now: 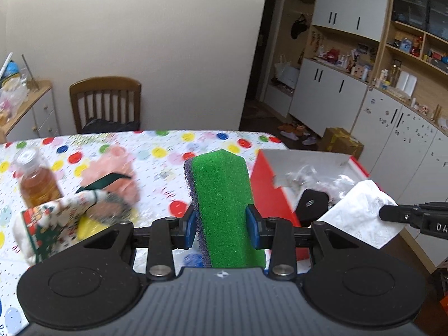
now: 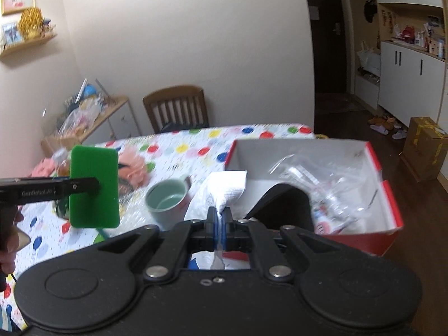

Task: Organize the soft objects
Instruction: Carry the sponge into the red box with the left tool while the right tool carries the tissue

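Left gripper [image 1: 222,224], lower centre of its frame: blue pads [image 1: 253,222] pinch an upright green sponge [image 1: 224,204] with a purple scouring layer, held above the polka-dot tablecloth [image 1: 168,151]. Right gripper [image 2: 221,224], lower centre of its frame: fingers pressed together on a white paper towel [image 2: 221,189], beside the red cardboard box [image 2: 389,196] at centre right. A green mug [image 2: 168,198] stands just left of the towel. A bottle of amber liquid [image 1: 37,182] and a pink plush toy [image 1: 112,168] lie at centre left.
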The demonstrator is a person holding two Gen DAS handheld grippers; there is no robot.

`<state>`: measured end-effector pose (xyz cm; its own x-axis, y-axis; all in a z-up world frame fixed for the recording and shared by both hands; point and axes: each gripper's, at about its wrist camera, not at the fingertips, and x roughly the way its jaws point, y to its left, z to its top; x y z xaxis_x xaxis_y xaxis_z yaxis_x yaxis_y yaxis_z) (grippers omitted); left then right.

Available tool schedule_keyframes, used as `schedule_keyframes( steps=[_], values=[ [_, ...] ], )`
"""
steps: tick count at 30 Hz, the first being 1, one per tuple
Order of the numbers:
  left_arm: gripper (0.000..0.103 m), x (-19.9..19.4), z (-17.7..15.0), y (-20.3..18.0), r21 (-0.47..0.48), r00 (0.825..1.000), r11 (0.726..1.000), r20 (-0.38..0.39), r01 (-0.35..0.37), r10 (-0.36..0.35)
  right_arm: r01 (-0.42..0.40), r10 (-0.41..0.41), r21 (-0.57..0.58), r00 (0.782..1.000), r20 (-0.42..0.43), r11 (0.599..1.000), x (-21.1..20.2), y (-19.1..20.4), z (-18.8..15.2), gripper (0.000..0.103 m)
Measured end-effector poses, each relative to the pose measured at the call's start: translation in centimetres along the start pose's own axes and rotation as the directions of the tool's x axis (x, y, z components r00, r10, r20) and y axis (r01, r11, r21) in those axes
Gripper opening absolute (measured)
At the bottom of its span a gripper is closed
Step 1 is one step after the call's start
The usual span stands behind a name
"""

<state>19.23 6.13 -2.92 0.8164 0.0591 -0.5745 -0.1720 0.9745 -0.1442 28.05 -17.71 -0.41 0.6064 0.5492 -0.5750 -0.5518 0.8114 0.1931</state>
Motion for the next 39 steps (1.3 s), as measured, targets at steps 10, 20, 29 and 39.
schedule_keyframes(
  steps=[10,20,29,39],
  values=[
    [0.036,2.4,2.0,-5.9,0.058,1.000,0.998,-0.004,0.019,-0.018,0.001,-0.004,0.038,0.999,0.053,0.999,-1.2,-6.1,1.7,0.002],
    [0.036,6.4,3.9,-11.8,0.113,1.000,0.994,-0.019,0.015,-0.013,-0.004,0.000,0.061,0.997,0.077,0.998,-0.7,-11.4,2.7,0.002],
    [0.036,11.4,5.3,-16.0,0.191,0.997,0.981,-0.071,-0.019,0.033,-0.012,0.009,0.070,0.999,0.052,0.997,0.7,-14.8,3.3,0.002],
    [0.036,17.1,5.5,-18.3,0.280,0.979,0.955,-0.146,-0.096,0.141,-0.051,0.054,0.066,0.998,-0.040,0.997,3.8,-16.9,3.1,0.002]
  ],
)
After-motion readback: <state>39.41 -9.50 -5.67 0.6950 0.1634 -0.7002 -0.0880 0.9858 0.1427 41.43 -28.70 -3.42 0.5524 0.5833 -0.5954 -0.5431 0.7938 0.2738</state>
